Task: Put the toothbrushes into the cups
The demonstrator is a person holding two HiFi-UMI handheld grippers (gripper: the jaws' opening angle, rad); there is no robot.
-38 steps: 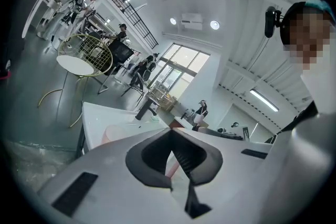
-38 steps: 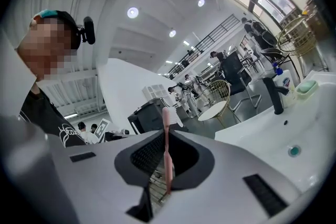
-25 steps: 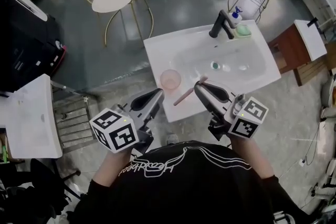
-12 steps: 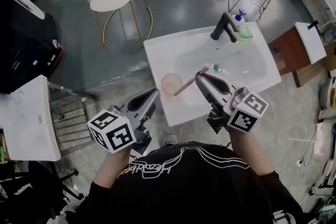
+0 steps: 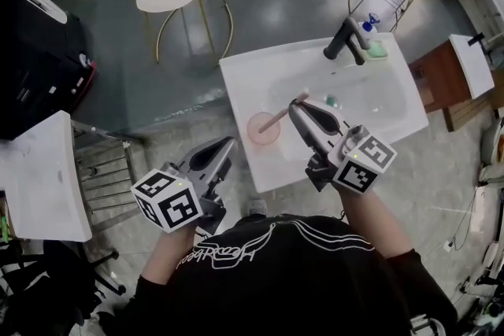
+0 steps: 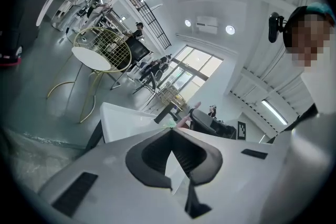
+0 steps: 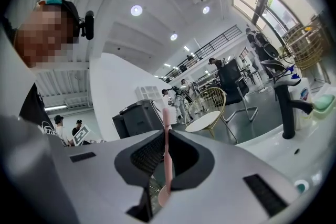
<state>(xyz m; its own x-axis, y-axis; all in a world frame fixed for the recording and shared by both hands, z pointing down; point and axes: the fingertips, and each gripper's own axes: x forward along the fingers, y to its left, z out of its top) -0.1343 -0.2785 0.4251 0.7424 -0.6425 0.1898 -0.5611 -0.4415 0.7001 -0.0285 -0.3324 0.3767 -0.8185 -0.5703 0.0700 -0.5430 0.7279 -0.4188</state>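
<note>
Head view: the right gripper is closed narrow on a pink toothbrush, which slants from the jaw tips down and left. Its lower end lies over the mouth of the pink cup; whether it is inside cannot be told. The cup stands on the near left part of the white sink, just beside the right gripper's tips. The left gripper hangs off the sink's left edge, near the cup and apart from it, jaws together and empty

Left gripper view: the left gripper has its jaw tips meeting, with nothing between them. Beyond them shows the sink, with the black faucet, the toothbrush and the right gripper behind

Right gripper view: the right gripper pinches the toothbrush between its pads. The brush stands upright there, reaching above the jaw tips and below into the gap. The faucet stands at the right
</note>
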